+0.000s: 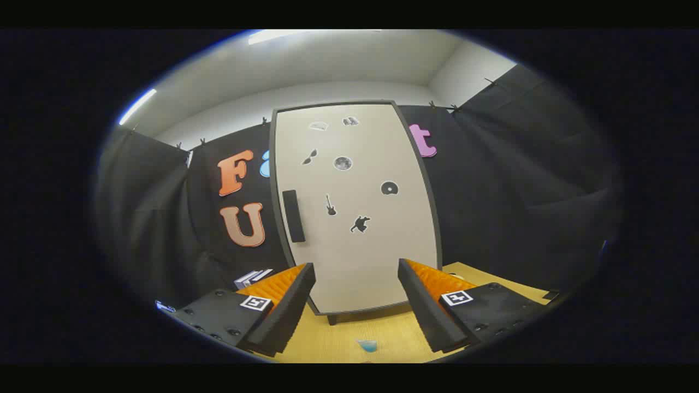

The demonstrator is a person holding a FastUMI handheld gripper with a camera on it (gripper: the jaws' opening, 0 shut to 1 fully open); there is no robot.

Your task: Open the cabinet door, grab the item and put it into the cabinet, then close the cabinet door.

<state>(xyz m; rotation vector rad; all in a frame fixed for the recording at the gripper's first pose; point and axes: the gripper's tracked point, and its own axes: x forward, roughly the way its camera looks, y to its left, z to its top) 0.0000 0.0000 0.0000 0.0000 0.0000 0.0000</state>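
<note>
Gripper (356,305) is held facing the cabinet (355,207), fingers spread wide apart and grasping nothing; bare tabletop (382,333) shows in the gap between them. Each finger carries a square marker tag on its upper face.

Cabinet stands upright on the tabletop, just beyond the fingertips (306,273), and spans the gap between them. Cabinet door (360,256) is closed: pale flat panel set in a dark frame. A dark vertical handle (293,215) sits on the door's left side, about mid-height, above and slightly inside the left fingertip. Several small dark stickers (343,162) are scattered over the door; a round 1 near the top middle, a disc-shaped 1 further right, a guitar-shaped 1 near the handle. A short dark foot shows under the cabinet's lower left corner.

Item: a small blue object (367,345) lies on the tabletop between the 2 fingers, nearer the camera than the fingertips, apart from the cabinet base. Its shape cannot be told; it is partly cut off.

Left of the cabinet, behind the left finger, a small stack of white box-like things (252,278) rests low against the black cloth wall (519,191). Tabletop is light wood-coloured.
</note>
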